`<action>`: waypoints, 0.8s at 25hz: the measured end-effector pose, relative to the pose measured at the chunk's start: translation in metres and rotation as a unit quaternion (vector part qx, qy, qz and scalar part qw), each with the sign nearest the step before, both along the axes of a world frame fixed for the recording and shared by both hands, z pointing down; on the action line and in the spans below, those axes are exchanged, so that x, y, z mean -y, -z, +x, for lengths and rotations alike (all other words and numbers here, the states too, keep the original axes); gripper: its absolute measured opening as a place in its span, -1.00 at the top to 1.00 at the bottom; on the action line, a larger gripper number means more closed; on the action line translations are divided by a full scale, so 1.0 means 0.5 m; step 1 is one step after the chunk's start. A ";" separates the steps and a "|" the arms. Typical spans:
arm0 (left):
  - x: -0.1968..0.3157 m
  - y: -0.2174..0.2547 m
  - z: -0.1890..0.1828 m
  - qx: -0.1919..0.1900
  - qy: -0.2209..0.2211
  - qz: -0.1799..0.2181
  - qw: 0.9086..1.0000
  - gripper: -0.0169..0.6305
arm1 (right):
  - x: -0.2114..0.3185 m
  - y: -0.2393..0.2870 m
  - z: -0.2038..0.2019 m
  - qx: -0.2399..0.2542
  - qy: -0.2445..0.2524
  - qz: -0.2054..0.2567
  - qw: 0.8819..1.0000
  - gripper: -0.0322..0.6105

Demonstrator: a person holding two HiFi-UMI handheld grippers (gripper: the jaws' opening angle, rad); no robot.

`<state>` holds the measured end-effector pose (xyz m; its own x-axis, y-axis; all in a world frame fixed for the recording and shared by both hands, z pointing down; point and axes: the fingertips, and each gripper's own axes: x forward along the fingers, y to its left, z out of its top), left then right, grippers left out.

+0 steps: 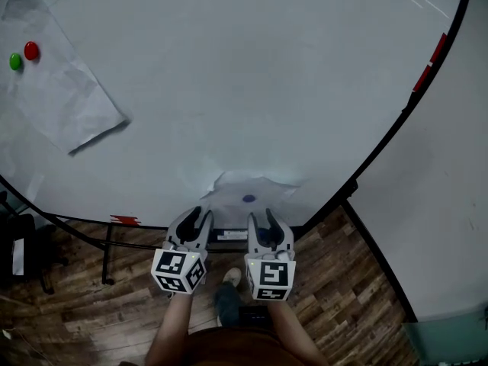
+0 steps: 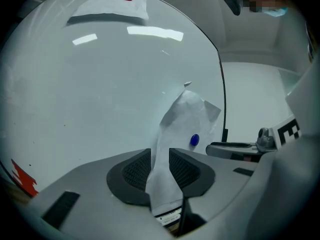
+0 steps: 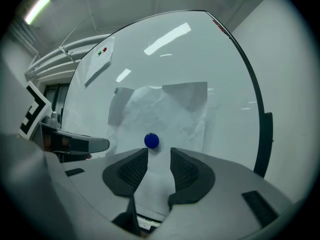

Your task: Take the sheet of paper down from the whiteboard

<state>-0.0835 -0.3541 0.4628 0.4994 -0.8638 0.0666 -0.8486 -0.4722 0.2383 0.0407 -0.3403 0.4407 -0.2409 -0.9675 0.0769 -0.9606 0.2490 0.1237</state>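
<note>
A crumpled white sheet point(image 1: 252, 193) hangs low on the whiteboard point(image 1: 252, 75), pinned by a blue magnet point(image 1: 248, 199). Both grippers point level at its lower edge. My left gripper point(image 1: 197, 221) is at the sheet's left side. In the left gripper view the sheet point(image 2: 186, 116) runs down through the gap between the dark pads point(image 2: 136, 170), and no squeeze on it shows. My right gripper point(image 1: 264, 221) is open just below the magnet point(image 3: 151, 140), with the sheet point(image 3: 165, 109) filling the view past its jaws.
A second sheet point(image 1: 57, 90) is pinned at the board's upper left by a green magnet point(image 1: 15, 61) and a red magnet point(image 1: 31, 50). The board's black frame point(image 1: 396, 120) curves down on the right. Below are the stand's legs point(image 1: 107, 250) and a wooden floor point(image 1: 343, 280).
</note>
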 end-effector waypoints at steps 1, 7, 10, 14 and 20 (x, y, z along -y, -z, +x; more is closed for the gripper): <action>0.004 0.003 -0.003 -0.001 0.002 0.002 1.000 0.58 | 0.006 0.002 -0.003 0.000 0.000 0.002 1.000 0.46; 0.018 0.014 -0.005 -0.006 -0.003 0.013 1.000 0.59 | 0.028 0.007 -0.023 -0.006 0.001 0.012 1.000 0.46; 0.022 0.014 0.001 -0.005 -0.010 0.015 1.000 0.59 | 0.035 0.011 -0.034 -0.015 -0.003 0.018 1.000 0.45; 0.026 0.011 0.012 0.000 -0.018 0.015 1.000 0.59 | 0.046 0.019 -0.042 -0.020 -0.011 0.024 0.999 0.44; 0.033 0.016 0.013 0.007 -0.017 0.019 1.000 0.64 | 0.057 0.025 -0.053 -0.021 -0.020 0.026 0.999 0.44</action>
